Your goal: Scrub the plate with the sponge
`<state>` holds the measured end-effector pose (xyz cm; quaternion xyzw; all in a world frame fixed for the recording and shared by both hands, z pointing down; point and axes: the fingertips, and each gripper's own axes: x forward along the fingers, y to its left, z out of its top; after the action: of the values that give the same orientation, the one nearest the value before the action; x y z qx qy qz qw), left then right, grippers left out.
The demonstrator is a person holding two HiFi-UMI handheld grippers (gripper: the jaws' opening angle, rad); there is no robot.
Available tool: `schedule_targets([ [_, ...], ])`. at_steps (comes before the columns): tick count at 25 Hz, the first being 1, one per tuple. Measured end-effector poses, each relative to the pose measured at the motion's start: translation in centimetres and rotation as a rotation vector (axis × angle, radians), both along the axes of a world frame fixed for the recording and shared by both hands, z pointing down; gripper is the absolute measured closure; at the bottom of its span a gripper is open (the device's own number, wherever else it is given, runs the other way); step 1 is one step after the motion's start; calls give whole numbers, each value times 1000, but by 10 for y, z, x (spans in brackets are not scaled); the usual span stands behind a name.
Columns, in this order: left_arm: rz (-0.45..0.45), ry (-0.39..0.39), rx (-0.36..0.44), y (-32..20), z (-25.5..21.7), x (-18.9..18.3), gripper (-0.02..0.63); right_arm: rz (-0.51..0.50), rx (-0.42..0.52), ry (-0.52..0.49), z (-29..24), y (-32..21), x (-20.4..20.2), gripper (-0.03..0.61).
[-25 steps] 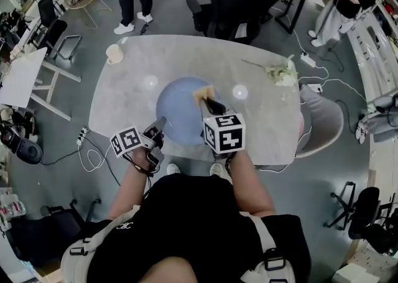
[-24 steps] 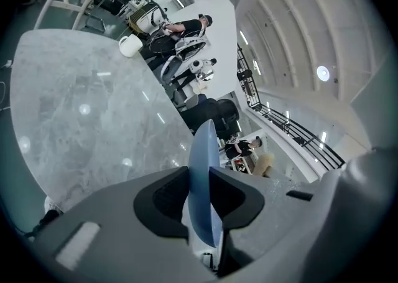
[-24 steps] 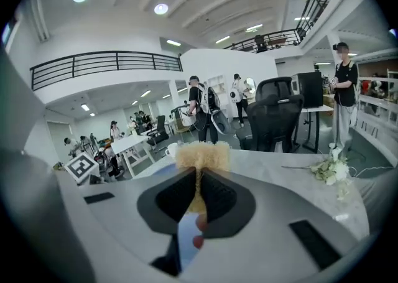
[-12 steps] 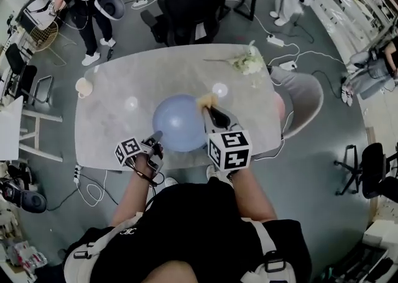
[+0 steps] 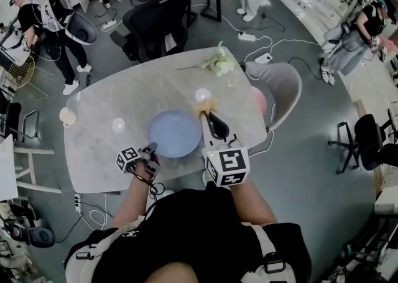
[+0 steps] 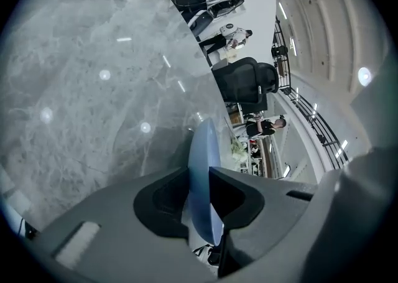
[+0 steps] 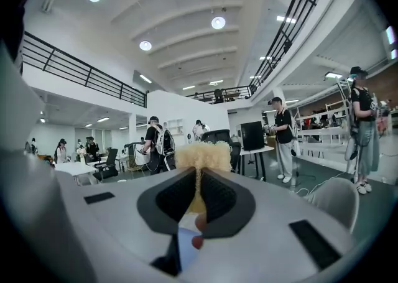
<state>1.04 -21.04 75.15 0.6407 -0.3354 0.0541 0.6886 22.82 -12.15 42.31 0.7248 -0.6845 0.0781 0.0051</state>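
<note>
A round blue plate (image 5: 173, 134) lies flat on the grey marble table (image 5: 99, 151). My left gripper (image 5: 152, 147) is shut on the plate's near-left rim; in the left gripper view the plate (image 6: 204, 151) runs edge-on between the two pads of the left gripper (image 6: 200, 176). My right gripper (image 5: 204, 114) is shut on a yellow sponge (image 5: 204, 108), which sits at the plate's far-right rim. In the right gripper view the sponge (image 7: 202, 154) is squeezed thin between the jaws of the right gripper (image 7: 199, 179) and puffs out past the tips.
A cream cup (image 5: 67, 115) stands at the table's left end and a bunch of pale flowers (image 5: 217, 64) lies at its far edge. A grey chair (image 5: 280, 89) stands at the right end, black office chairs (image 5: 155, 17) behind. People stand around the room.
The right gripper has drawn the sponge from the plate's far inner face to its far-right rim. The left gripper keeps its hold. The head view has pulled back and turned.
</note>
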Motion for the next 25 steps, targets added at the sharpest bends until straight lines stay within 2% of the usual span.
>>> schedule_targets([
  [3, 15, -3, -17, -1, 11, 4, 529, 33, 29, 22, -7, 6, 6, 557],
  [4, 31, -28, -22, -1, 17, 3, 529, 41, 38, 31, -9, 7, 7, 557],
  [5, 57, -79, -25, 0, 25, 2, 537, 48, 44, 39, -11, 8, 8, 557],
  [8, 196, -317, -15, 11, 47, -6, 576, 63, 50, 43, -14, 11, 11, 557],
  [10, 281, -434, 8, 20, 55, -7, 577, 71, 48, 40, -13, 13, 14, 557],
  [13, 347, -512, 57, 26, 58, -6, 576, 74, 44, 39, -12, 15, 13, 557],
  [16, 408, -598, 146, 25, 50, -12, 556, 66, 42, 37, -14, 15, 8, 557],
  [19, 406, -674, 231, 19, 31, -21, 552, 51, 41, 27, -16, 12, 3, 557],
  [23, 316, -747, 344, -4, -8, -42, 552, 11, 60, 15, -18, -3, -9, 557],
  [25, 258, -775, 426, -17, -40, -53, 552, -13, 72, 7, -20, -12, -18, 557],
])
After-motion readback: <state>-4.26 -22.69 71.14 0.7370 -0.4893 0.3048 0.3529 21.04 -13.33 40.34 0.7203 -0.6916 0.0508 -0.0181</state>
